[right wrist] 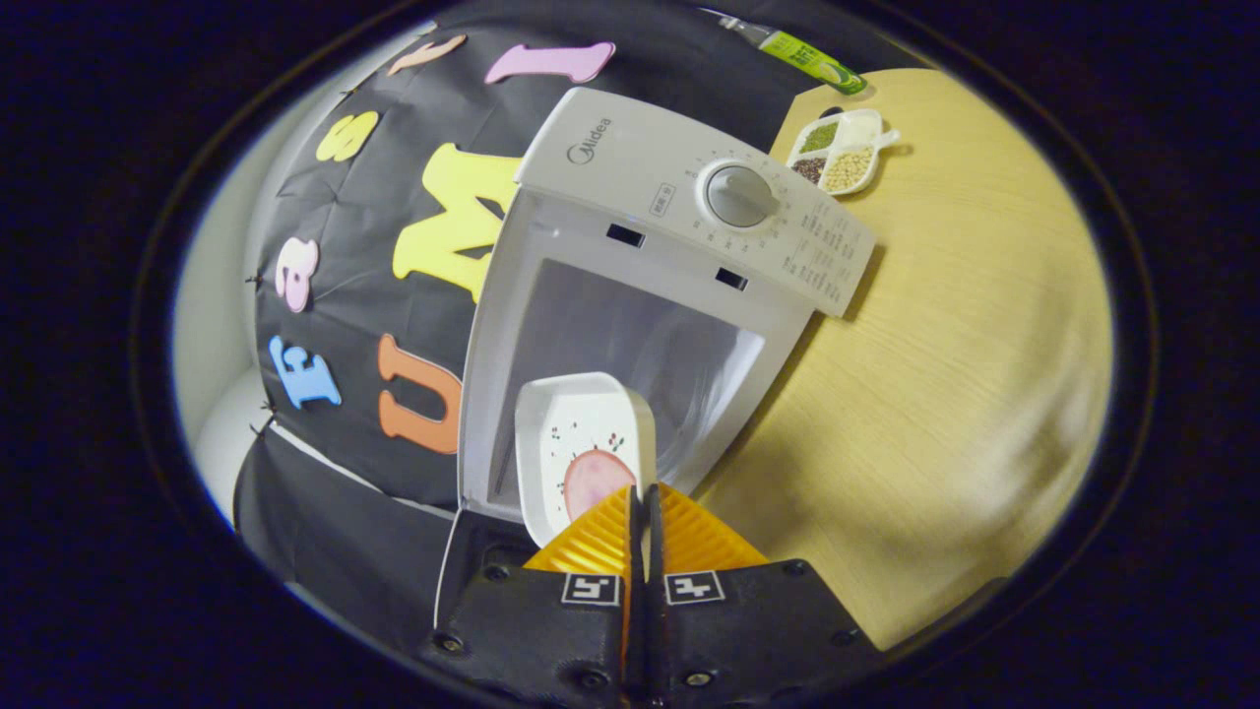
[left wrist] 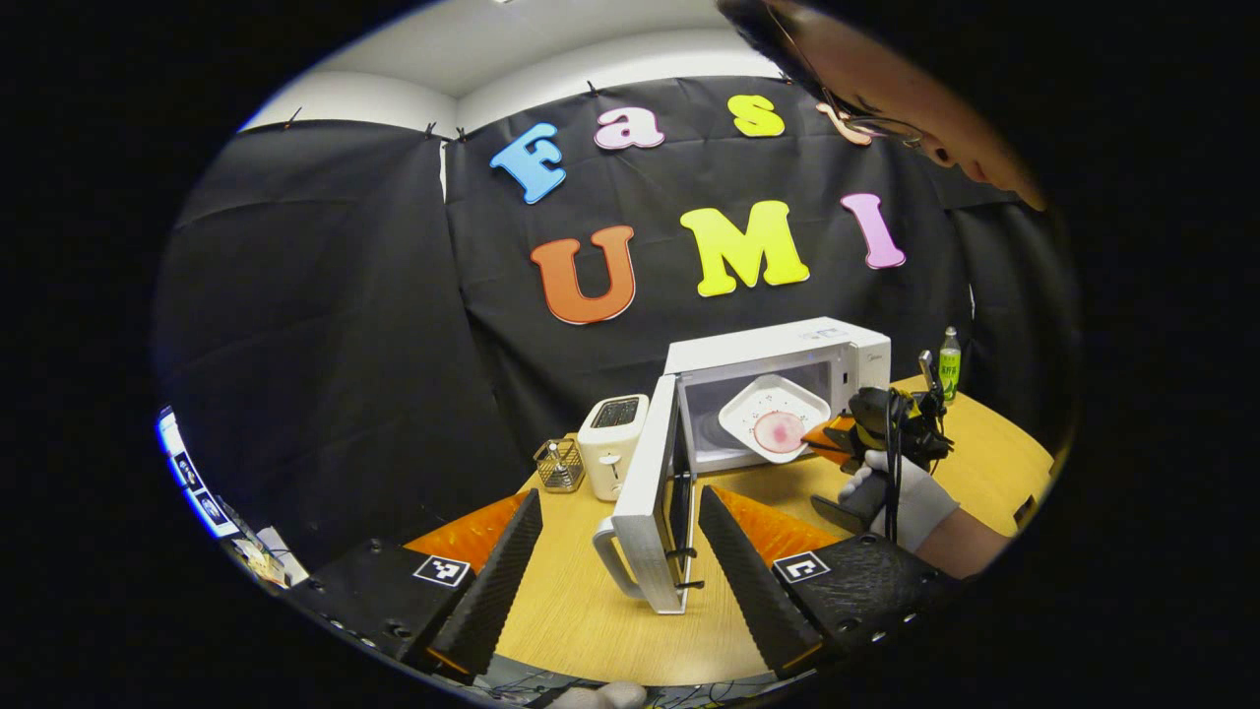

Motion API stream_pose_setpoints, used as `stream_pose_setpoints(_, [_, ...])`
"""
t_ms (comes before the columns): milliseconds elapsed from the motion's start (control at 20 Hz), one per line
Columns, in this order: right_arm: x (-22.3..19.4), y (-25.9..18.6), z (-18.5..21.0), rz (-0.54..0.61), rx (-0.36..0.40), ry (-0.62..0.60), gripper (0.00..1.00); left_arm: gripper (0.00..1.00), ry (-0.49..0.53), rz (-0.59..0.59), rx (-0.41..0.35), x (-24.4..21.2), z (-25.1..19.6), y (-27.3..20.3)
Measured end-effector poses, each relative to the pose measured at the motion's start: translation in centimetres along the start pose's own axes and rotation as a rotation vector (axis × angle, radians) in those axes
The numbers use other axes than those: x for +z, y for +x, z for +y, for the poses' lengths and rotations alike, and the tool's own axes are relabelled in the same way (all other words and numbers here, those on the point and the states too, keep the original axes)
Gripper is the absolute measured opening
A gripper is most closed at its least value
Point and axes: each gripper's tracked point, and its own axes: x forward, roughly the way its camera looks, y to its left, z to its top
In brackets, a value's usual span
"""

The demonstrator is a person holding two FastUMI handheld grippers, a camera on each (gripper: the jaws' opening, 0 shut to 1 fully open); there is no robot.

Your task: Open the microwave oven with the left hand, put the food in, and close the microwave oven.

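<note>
**A:** Pale wooden tabletop point(left wrist: 591, 611) runs under everything you have. Nearest you, your left gripper point(left wrist: 615, 566) hangs with its fingers spread apart and nothing between them, and the white microwave door point(left wrist: 645, 502), swung wide on its hinge with a curved handle, stands just beyond them.

**B:** And my right?

**A:** Your right gripper point(right wrist: 640, 512) has its fingers pressed together on the near rim of the white square plate with the pink slice of food point(right wrist: 588, 455). You hold it tilted, its far edge toward the cavity of the boxy white microwave oven point(right wrist: 679, 197).

**B:** So which way does it go?

**A:** Straight ahead of your right fingers. I judge the plate's front is at the mouth, not yet set down; level it before you lower it. Your left is the nearer to the door. Farther back sit a white toaster point(left wrist: 612, 443), a green bottle point(left wrist: 949, 362) and a divided dish of beans point(right wrist: 840, 153)
</note>
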Motion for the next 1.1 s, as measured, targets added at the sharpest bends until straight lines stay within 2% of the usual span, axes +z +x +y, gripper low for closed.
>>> stream_pose_setpoints(150, [-0.6,3.2,-0.1,-0.02,-0.024,0.059,0.04,0.96,-0.056,0.037,0.015,-1.4,0.9,0.2])
stream_pose_setpoints(200, [-0.3,4.3,-0.2,-0.034,-0.03,0.068,0.0,0.96,-0.075,0.043,0.018,-1.5,1.1,0.4])
stream_pose_setpoints(250, [-0.1,5.3,-0.1,-0.051,-0.029,0.071,0.04,0.96,-0.085,0.048,0.018,-1.9,1.0,0.7])
stream_pose_setpoints(350, [0.6,6.8,-0.6,-0.085,-0.041,0.093,0.0,0.96,-0.084,0.061,0.017,-2.2,1.1,1.5])
stream_pose_setpoints(400, [1.2,7.4,-1.0,-0.105,-0.056,0.097,0.04,0.96,-0.085,0.06,0.015,-2.1,1.3,1.7])
stream_pose_setpoints(450, [1.6,8.1,-1.5,-0.124,-0.075,0.093,0.0,0.96,-0.083,0.058,0.016,-2.0,1.5,2.0])
stream_pose_setpoints(550, [2.3,9.2,-2.1,-0.16,-0.1,0.086,0.04,0.96,-0.079,0.055,0.024,-1.9,1.8,2.5])
stream_pose_setpoints(650, [2.5,10.3,-2.0,-0.18,-0.095,0.079,0.04,0.96,-0.083,0.06,0.022,-2.0,1.7,2.9])
stream_pose_setpoints(700, [2.5,10.7,-1.8,-0.179,-0.09,0.082,0.0,0.96,-0.085,0.061,0.021,-2.0,1.6,3.1])
stream_pose_setpoints(900, [2.7,11.0,-1.0,-0.185,-0.046,0.051,0.13,0.96,-0.074,0.058,0.029,-1.8,1.7,2.8])
stream_pose_setpoints(1000, [3.1,10.4,-0.2,-0.215,0.002,0.009,0.15,0.96,-0.062,0.047,0.045,-1.6,2.0,2.8])
stream_pose_setpoints(1100, [3.0,9.2,0.8,-0.213,0.012,-0.044,0.25,0.96,-0.056,0.036,0.047,-1.1,1.9,2.7])
